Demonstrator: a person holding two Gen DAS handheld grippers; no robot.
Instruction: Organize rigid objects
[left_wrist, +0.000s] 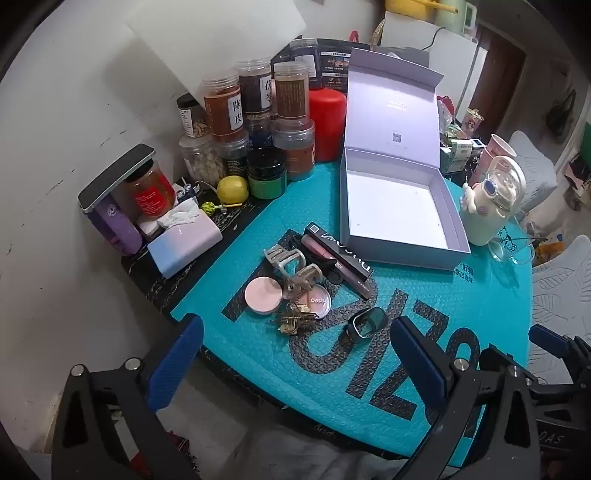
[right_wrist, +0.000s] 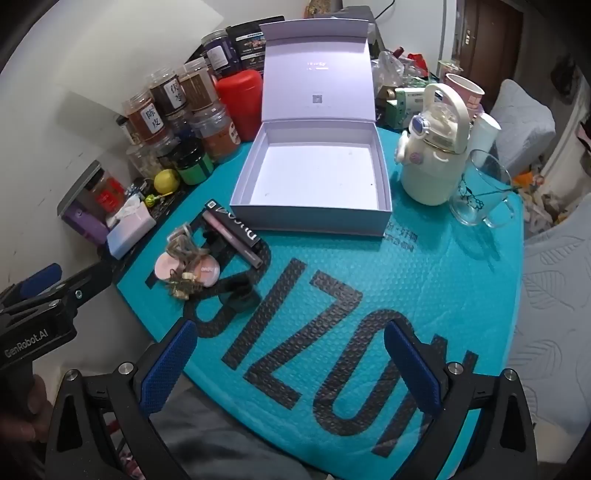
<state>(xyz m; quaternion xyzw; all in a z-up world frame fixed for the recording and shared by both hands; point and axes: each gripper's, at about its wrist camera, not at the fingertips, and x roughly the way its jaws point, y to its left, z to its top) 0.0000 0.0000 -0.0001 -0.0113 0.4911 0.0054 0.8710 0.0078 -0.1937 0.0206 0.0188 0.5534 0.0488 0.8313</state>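
Note:
An open, empty lavender box (left_wrist: 399, 210) (right_wrist: 314, 181) stands on the teal bubble mat (left_wrist: 332, 369) (right_wrist: 332, 280). In front of it lies a pile of small items: a pink round compact (left_wrist: 263, 294) (right_wrist: 166, 266), a second compact (left_wrist: 318, 303) (right_wrist: 208, 272), a clear hair clip (left_wrist: 291, 269) (right_wrist: 183, 245), keys (left_wrist: 293, 320) (right_wrist: 183, 286), a long black box (left_wrist: 341, 254) (right_wrist: 236, 225), a dark tube (left_wrist: 317, 249) and a black watch (left_wrist: 365, 322) (right_wrist: 240, 295). My left gripper (left_wrist: 295, 365) (right_wrist: 40, 280) is open above the mat's near edge, in front of the pile. My right gripper (right_wrist: 291, 365) (left_wrist: 546, 343) is open over the mat, right of the left one.
Several spice jars (left_wrist: 255, 110) (right_wrist: 173, 107), a red canister (left_wrist: 327, 122) (right_wrist: 240, 99), a yellow lemon (left_wrist: 232, 188) and a power bank (left_wrist: 184, 245) crowd the back left. A cream bottle (left_wrist: 487, 206) (right_wrist: 432, 158) and a glass mug (right_wrist: 480, 192) stand right of the box.

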